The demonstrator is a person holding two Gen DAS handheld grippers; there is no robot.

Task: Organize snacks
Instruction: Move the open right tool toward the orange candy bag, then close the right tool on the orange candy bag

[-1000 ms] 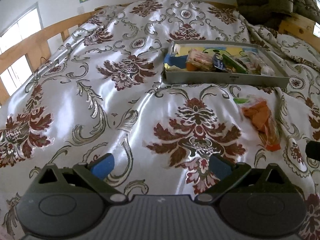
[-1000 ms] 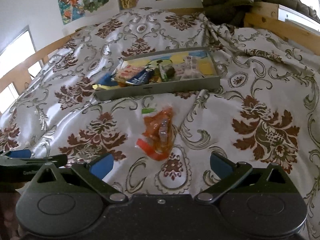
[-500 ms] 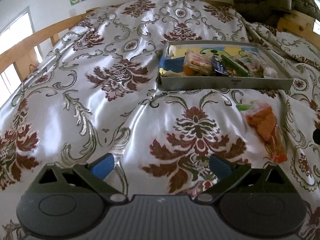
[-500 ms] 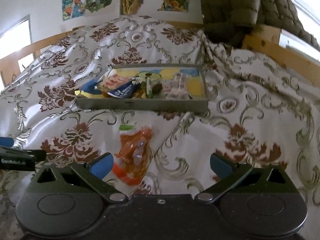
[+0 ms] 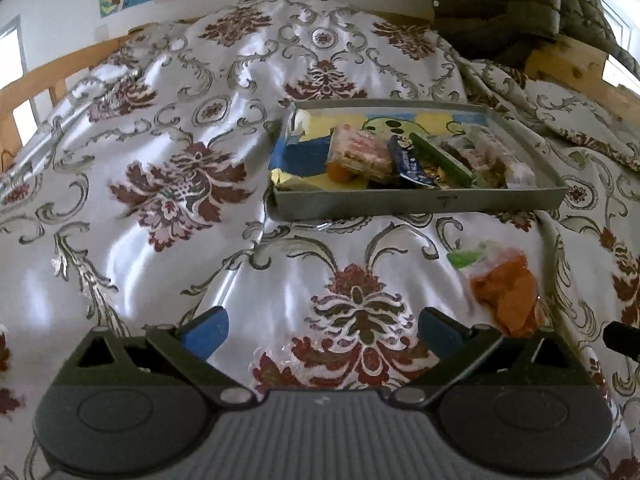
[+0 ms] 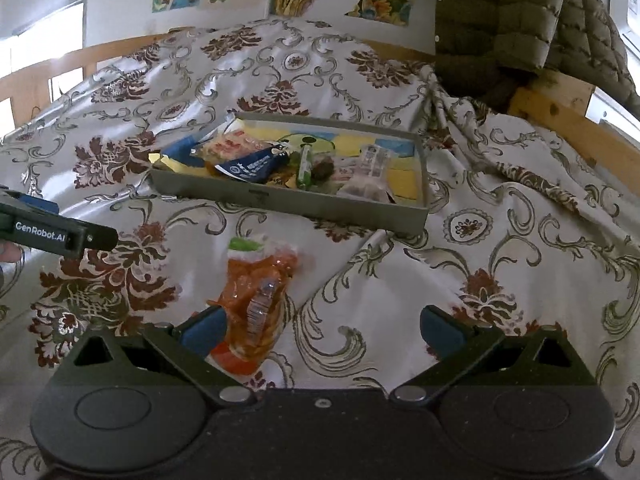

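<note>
Lying on the shiny flowered bedspread [image 6: 500,184] is an orange snack bag [image 6: 256,300] with a green top. It sits alone on the cloth, just in front of the gray tray [image 6: 288,202] and not touching it. The tray rests farther up the bed and holds a pile of snacks: a blue packet [image 6: 252,166], a pink and white packet [image 6: 232,146], a green stick [image 6: 305,166] and some clear wrapped ones.

The right gripper [image 6: 320,328] hangs low over the bed with its two blue fingers wide apart and nothing between them. The orange bag lies just past its left finger. The left gripper [image 5: 320,330] also has its fingers spread wide and holds nothing. From its camera the orange bag [image 5: 504,292] is off to the right, near its right finger. A puffy dark jacket [image 6: 520,20] hangs over the wooden bed rail [image 6: 560,120] behind.
</note>
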